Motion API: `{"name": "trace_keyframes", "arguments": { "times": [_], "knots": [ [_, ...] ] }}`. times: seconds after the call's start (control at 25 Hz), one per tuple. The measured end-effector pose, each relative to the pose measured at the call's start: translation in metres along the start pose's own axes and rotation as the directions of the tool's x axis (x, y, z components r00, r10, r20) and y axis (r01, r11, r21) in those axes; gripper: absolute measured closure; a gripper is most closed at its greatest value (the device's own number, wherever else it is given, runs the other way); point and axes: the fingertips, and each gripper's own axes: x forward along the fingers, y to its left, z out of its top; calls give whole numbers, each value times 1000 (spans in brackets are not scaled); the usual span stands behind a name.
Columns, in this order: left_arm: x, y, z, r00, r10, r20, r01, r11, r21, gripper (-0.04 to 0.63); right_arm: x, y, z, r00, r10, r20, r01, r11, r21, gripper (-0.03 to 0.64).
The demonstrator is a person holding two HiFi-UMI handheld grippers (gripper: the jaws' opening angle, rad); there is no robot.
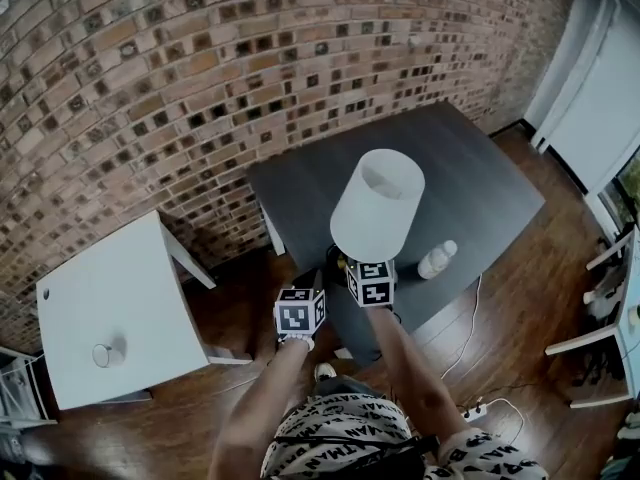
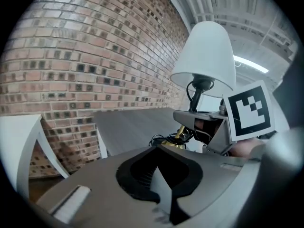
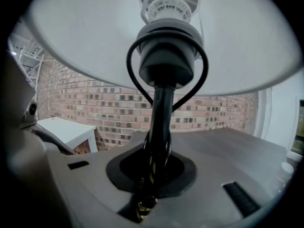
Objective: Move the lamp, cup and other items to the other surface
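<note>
Item: white-shaded table lamp with black stem (image 1: 377, 205), upright over the near edge of the dark grey rectangular table (image 1: 480, 188). Right gripper (image 3: 153, 175) pinches the stem low. Left gripper (image 2: 161, 184) is pressed together, empty, just left. Handling: keep it vertical and carry it left to the white square side table (image 1: 150, 268).

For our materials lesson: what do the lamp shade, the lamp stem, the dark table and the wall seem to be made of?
Lamp shade: likely fabric or paper, matt white, with a soft, even surface.
Lamp stem: probably metal, glossy black, with a slight sheen.
Dark table: wood or laminate, matt, with faint grain lines.
Wall: rough brick, with visible mortar joints.
</note>
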Motion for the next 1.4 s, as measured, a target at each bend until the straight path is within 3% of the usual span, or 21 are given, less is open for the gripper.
{"name": "trace_keyframes", "arguments": {
  "times": [0.28,0.64,1.04,1.4],
  "knots": [
    [-86,47,-1,992,104,70,-100,993,-55,594,-15,106,34,989,143,27,-142,989,-45,566],
    [-211,116,-37,964,236,124,-221,967,-126,594,-51,263,57,950,308,52,-302,948,-103,568],
    [-347,180,-119,906,409,114,-372,894,-250,594,-91,420,61,878,477,43,-466,872,-149,566],
    [-424,233,-171,834,541,104,-466,793,-393,594,-90,534,69,800,600,30,-581,785,-213,568]
  ]
}}
